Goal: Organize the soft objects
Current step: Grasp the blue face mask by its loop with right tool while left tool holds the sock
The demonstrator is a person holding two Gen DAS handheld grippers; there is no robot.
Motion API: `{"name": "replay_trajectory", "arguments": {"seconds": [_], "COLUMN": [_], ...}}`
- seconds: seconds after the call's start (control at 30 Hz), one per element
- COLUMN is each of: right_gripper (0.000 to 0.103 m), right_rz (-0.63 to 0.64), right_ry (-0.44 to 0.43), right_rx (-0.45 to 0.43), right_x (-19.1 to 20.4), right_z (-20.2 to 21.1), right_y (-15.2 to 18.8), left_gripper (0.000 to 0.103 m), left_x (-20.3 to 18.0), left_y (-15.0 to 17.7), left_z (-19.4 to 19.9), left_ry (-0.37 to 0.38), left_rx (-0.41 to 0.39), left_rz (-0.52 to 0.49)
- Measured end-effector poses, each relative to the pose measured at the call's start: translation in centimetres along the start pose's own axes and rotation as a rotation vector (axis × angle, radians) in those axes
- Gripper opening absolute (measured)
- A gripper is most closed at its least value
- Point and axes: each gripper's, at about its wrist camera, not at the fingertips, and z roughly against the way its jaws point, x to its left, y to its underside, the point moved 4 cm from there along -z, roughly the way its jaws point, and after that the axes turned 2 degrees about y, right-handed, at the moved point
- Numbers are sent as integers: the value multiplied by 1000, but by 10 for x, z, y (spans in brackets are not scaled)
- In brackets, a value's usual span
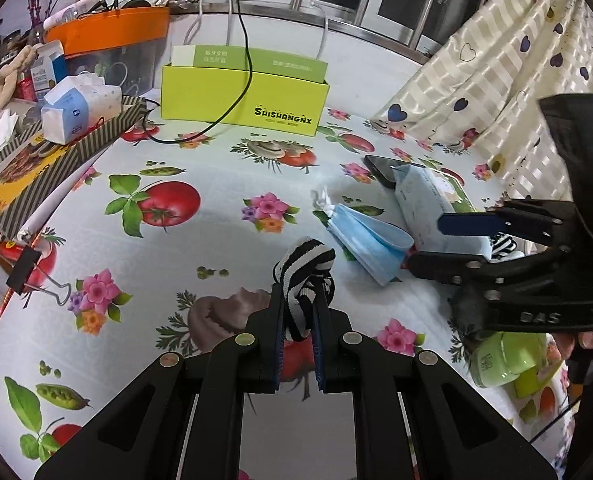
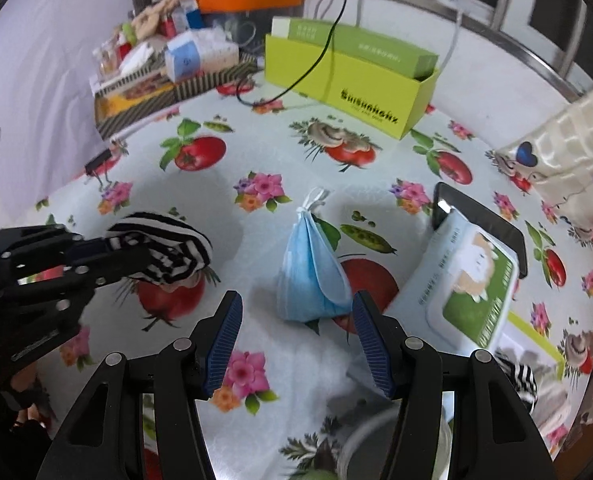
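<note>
My left gripper (image 1: 301, 300) is shut on a black-and-white striped cloth (image 1: 305, 270), bunched up and held above the flowered tablecloth. The right wrist view shows that same gripper (image 2: 134, 254) at the left with the striped cloth (image 2: 168, 250) sticking out of it. A folded blue face mask (image 2: 314, 276) lies on the table just ahead of my right gripper (image 2: 296, 308), which is open; its right fingertip is close to the mask's edge. In the left wrist view the right gripper (image 1: 424, 244) hovers next to the mask (image 1: 366, 240). A second striped piece (image 2: 520, 380) lies at the lower right.
A pack of wet wipes (image 2: 468, 280) leans on a black phone (image 2: 484, 220) right of the mask. A lime-green box (image 2: 348, 76) with a black cable over it stands at the back. Cluttered boxes and tissues (image 1: 80, 104) fill the back left. A heart-print curtain (image 1: 496, 64) hangs right.
</note>
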Motion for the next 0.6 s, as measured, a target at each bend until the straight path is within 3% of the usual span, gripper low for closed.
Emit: {"name": "replay_trajectory", "arguments": {"seconds": [0.5, 0.6], "right_gripper": [57, 47], "right_rz": [36, 49], "right_ry": [36, 60], "right_rx": [198, 202], "right_x": [-6, -7], "right_z": [-69, -73], "right_y": [-14, -15], "left_gripper": [12, 12], "left_x": [12, 13], "left_y": [1, 1], "left_z": [-11, -13], "left_ry": [11, 12], "left_rx": [14, 19], "left_rz": [13, 15]}}
